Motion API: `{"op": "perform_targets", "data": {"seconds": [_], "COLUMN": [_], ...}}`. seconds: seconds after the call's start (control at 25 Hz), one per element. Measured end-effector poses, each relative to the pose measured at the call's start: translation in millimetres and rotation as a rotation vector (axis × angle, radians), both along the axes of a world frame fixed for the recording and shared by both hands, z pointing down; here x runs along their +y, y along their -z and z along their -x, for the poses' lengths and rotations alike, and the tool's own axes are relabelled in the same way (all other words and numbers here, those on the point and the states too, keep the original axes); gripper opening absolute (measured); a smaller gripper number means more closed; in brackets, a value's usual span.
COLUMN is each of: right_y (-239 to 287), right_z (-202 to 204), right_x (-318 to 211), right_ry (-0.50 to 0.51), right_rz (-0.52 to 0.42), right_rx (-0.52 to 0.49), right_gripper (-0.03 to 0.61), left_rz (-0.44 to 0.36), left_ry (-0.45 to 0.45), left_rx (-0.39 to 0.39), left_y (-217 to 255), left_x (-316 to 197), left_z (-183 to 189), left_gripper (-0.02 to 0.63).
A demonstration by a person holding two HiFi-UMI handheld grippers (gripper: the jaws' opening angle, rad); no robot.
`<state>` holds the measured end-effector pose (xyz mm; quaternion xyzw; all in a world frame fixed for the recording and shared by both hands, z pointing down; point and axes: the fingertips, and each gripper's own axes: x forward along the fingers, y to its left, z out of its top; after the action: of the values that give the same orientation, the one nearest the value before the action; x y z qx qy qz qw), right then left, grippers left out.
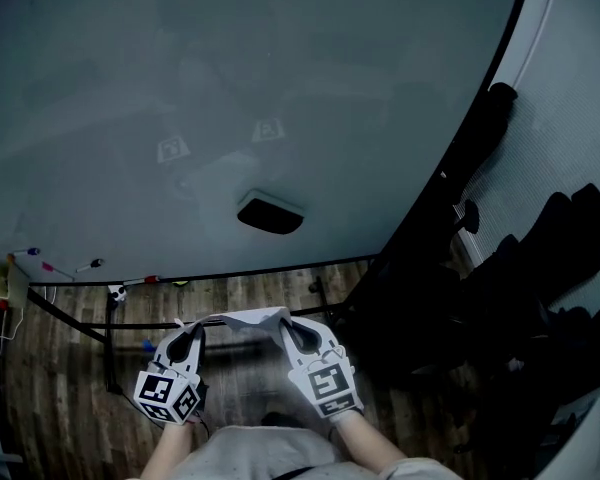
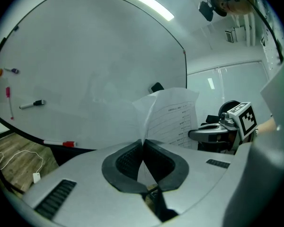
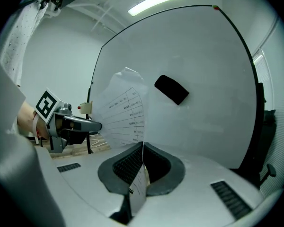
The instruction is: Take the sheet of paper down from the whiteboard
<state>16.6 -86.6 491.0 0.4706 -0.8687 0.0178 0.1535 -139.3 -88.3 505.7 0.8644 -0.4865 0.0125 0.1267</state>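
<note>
You held the white printed sheet of paper (image 1: 245, 318) clear of the large white whiteboard (image 1: 230, 88), in front of its lower edge. Your left gripper (image 1: 190, 330) was clamped on the sheet's left edge, your right gripper (image 1: 292, 326) on its right edge. A black rectangular eraser (image 1: 270, 213) sat on the whiteboard above the sheet.

Right gripper (image 3: 143, 145) is pinched tight on the sheet of paper (image 3: 123, 112), which curves up with printed lines showing. Left gripper (image 3: 97, 125) meets its far edge. Whiteboard (image 3: 203, 79) behind, black eraser (image 3: 171, 89) stuck on it.
</note>
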Motion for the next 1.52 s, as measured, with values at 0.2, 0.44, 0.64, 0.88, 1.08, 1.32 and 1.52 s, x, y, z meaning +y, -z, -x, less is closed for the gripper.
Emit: {"op": "perform_targets", "data": {"seconds": [0.2, 0.44, 0.64, 0.88, 1.08, 1.32, 1.52], "right_y": [-0.4, 4.3, 9.3, 13.2, 14.4, 16.8, 15.6], "right_z": [14.3, 33.4, 46.8, 56.8, 61.0, 64.8, 62.2], "right_x": [17.8, 38.4, 51.5, 59.6, 61.7, 61.4, 67.9], "right_ry": [-0.024, -0.058, -0.067, -0.063, -0.055, -0.052, -0.060], "right_rz": [0.006, 0.010, 0.001, -0.018, -0.024, -0.030, -0.035], "right_rx": [0.005, 0.010, 0.014, 0.027, 0.022, 0.014, 0.009], "right_gripper": [0.018, 0.018, 0.018, 0.018, 0.018, 0.018, 0.018], "left_rz": [0.009, 0.009, -0.005, -0.021, -0.033, -0.041, -0.038], "left_ry": [-0.027, -0.046, -0.048, -0.038, -0.030, -0.035, -0.046], "left_rx": [0.022, 0.044, 0.062, 0.076, 0.076, 0.067, 0.065], "left_y": [-0.7, 0.9, 5.6, 11.3, 13.6, 18.1, 15.9], "left_x": [16.3, 33.1, 44.2, 55.1, 58.7, 59.2, 65.0], "left_z": [12.5, 32.2, 43.0, 54.6, 59.5, 63.9, 62.0], "left_gripper": [0.014, 0.014, 0.014, 0.014, 0.014, 0.014, 0.014]}}
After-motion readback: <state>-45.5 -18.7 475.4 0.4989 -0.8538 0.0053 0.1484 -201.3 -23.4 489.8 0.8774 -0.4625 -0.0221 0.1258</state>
